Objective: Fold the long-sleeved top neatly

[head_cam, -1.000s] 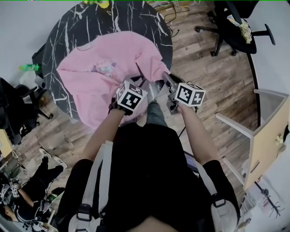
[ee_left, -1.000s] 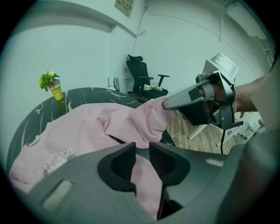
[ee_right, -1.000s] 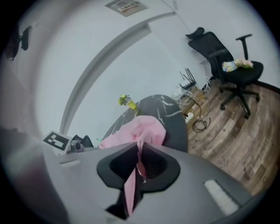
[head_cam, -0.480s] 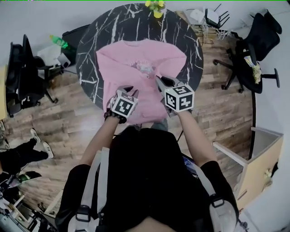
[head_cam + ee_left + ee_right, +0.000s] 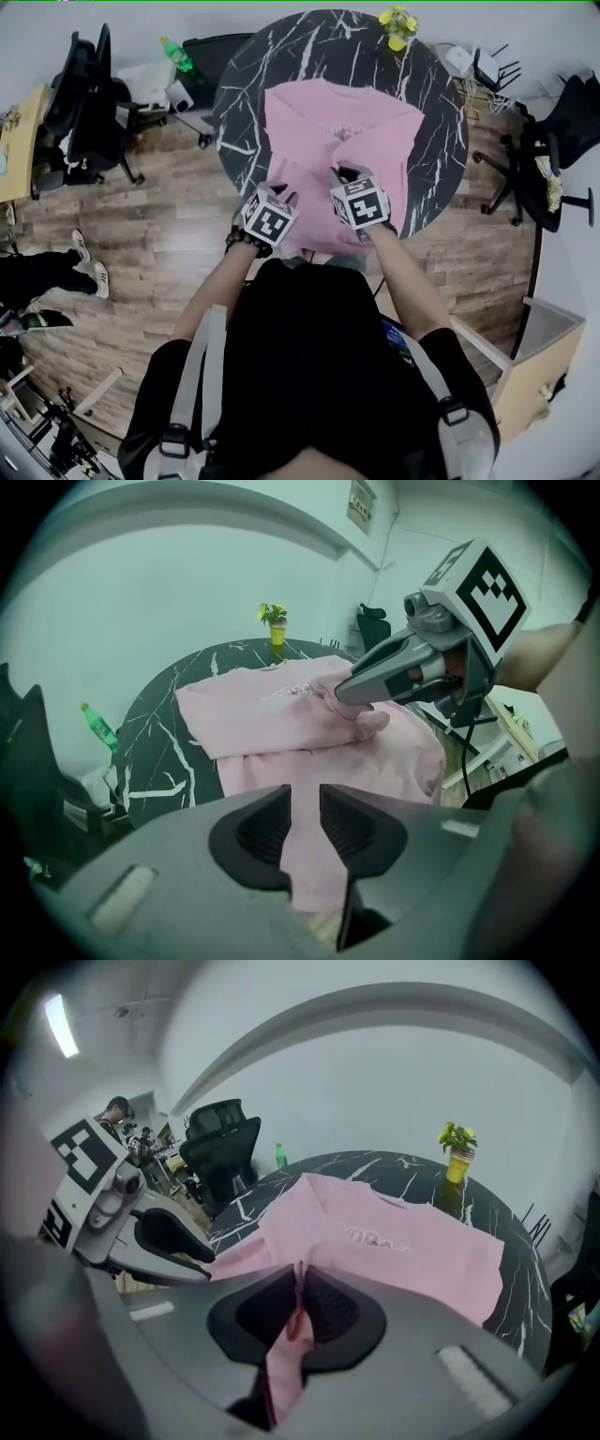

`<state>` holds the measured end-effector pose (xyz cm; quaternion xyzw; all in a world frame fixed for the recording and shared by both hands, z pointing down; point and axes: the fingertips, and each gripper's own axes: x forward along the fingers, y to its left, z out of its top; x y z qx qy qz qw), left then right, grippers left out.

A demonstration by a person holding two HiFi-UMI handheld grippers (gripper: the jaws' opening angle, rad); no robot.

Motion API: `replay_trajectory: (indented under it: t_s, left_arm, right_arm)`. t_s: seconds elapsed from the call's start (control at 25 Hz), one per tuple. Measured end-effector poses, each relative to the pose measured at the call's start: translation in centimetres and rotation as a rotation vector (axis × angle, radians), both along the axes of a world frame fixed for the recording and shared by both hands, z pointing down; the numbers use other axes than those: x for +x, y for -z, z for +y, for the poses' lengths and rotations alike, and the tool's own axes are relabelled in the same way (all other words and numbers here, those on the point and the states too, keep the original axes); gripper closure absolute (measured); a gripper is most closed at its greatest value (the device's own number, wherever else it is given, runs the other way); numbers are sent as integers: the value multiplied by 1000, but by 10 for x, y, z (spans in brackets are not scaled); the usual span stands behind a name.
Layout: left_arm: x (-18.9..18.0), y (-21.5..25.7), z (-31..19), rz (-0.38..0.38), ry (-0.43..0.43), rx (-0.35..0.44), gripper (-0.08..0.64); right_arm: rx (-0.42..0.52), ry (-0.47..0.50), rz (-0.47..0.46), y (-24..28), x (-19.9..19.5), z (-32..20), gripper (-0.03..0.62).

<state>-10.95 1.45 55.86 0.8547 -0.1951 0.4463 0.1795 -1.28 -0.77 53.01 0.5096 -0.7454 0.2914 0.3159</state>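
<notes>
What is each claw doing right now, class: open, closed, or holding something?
Left claw: slightly apart, pink top showing in the gap; a grip cannot be told.
Right claw: closed on a fold of the pink top.

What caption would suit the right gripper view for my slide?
Right gripper shut on a bunched edge of the pink long-sleeved top spread across the round black marble-patterned table.
</notes>
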Motion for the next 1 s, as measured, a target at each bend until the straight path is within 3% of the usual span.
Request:
replay_trajectory:
  t_s: [0.52,0.68,0.84,1.0]
  left_arm:
    - [-45,0,-10,10,24,-11,457]
    - [-43,-1,-16,22,8,-8,457]
    - [-32,-5,-23,26,-11,-4,457]
    - [-19,-4,-32,26,-14,-7,457]
  right_arm:
    - [-4,-12,-1,-13,-51,-17,558]
    - [6,-18,-55,-10,-58,-14,443]
    - [15,-61,-82,-6,-43,-7,428]
    - [23,-119,-72,-6,-3,0,428]
